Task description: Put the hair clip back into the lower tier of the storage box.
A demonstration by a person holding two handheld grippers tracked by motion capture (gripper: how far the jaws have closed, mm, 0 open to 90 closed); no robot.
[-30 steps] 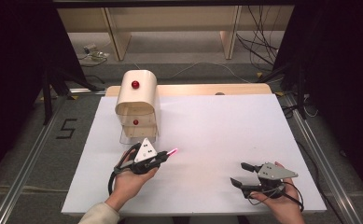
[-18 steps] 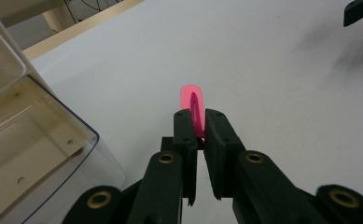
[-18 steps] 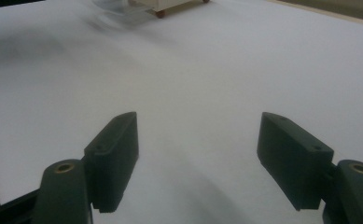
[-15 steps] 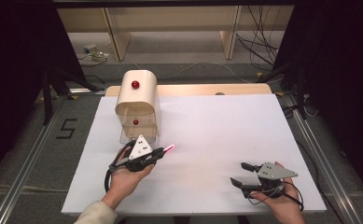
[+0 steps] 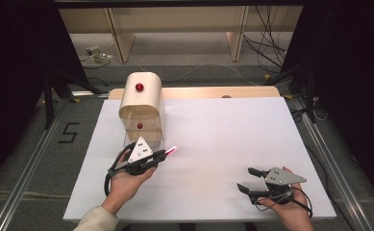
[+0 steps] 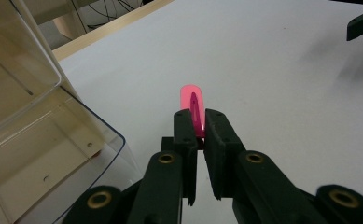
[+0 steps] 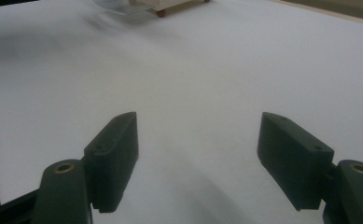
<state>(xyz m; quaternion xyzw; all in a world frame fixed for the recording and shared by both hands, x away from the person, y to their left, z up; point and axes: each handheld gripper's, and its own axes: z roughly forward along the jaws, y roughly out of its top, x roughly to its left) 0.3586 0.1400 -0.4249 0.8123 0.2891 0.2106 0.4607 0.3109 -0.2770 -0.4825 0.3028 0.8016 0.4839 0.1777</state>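
A cream cabinet [image 5: 141, 101] with red knobs stands at the table's back left. Its lower clear drawer [image 5: 146, 137] is pulled out and looks bare inside [image 6: 44, 154]. My left gripper [image 5: 161, 155] hovers just in front of that drawer, shut on a flat pink stick [image 5: 171, 151] that pokes out past the fingertips toward the right. In the left gripper view the pink stick [image 6: 191, 102] stands on edge between the closed jaws of the left gripper [image 6: 198, 122]. My right gripper [image 5: 246, 179] rests low at the front right, open and holding nothing [image 7: 198, 140].
The white tabletop [image 5: 232, 130] spreads wide between the two grippers. A wooden strip [image 5: 213, 91] runs along its back edge. Cables and shelf legs lie on the floor behind. The cabinet's foot [image 7: 160, 13] shows far off in the right gripper view.
My left gripper has drifted a little to the left, closer to the open drawer, still holding the pink stick. The right gripper has stayed put.
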